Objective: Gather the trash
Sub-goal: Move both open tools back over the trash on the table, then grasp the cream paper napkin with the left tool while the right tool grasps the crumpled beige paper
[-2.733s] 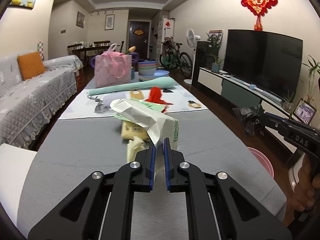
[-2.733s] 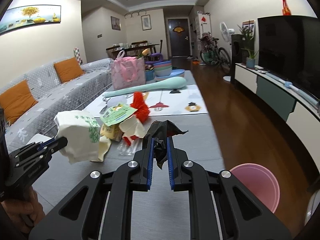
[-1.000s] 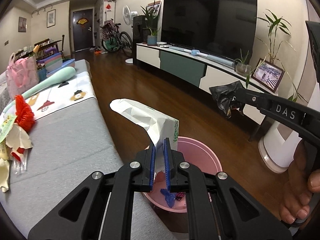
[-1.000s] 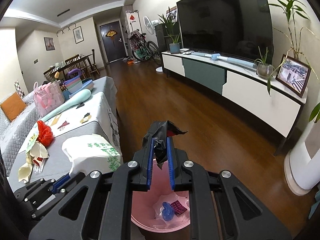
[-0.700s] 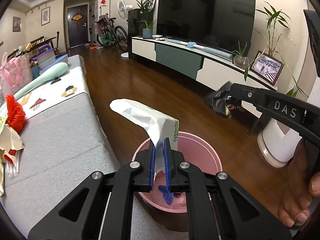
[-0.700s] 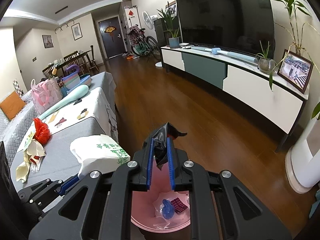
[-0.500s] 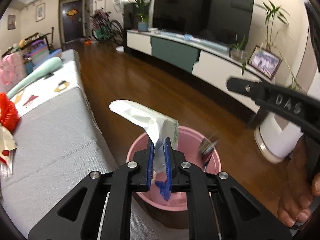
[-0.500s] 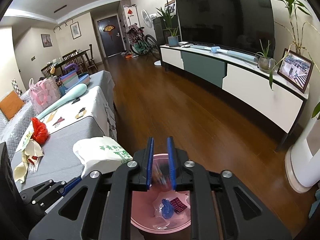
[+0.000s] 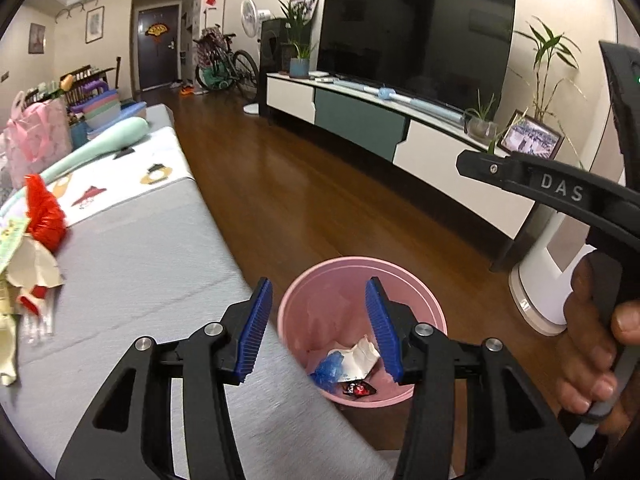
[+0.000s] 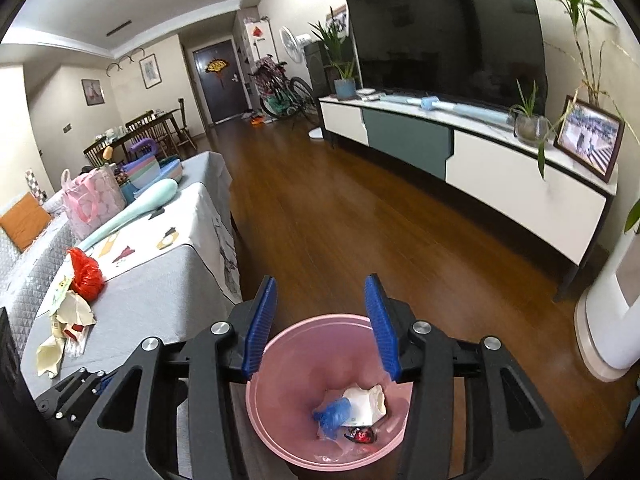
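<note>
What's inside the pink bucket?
The pink bucket holds a crumpled white paper, a blue plastic scrap and a small dark, red-patterned wrapper. Whatever lies beneath that pile is covered.

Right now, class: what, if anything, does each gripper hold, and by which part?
Nothing. The left gripper and the right gripper are both opening with nothing between the jaws, above the pink bin.

Both claws, left claw [image 9: 318, 325] and right claw [image 10: 321, 325], opening, emptied; white bag [image 9: 357, 357] and black wrapper [image 10: 360, 435] dropped into pink bin [image 9: 424, 292].
</note>
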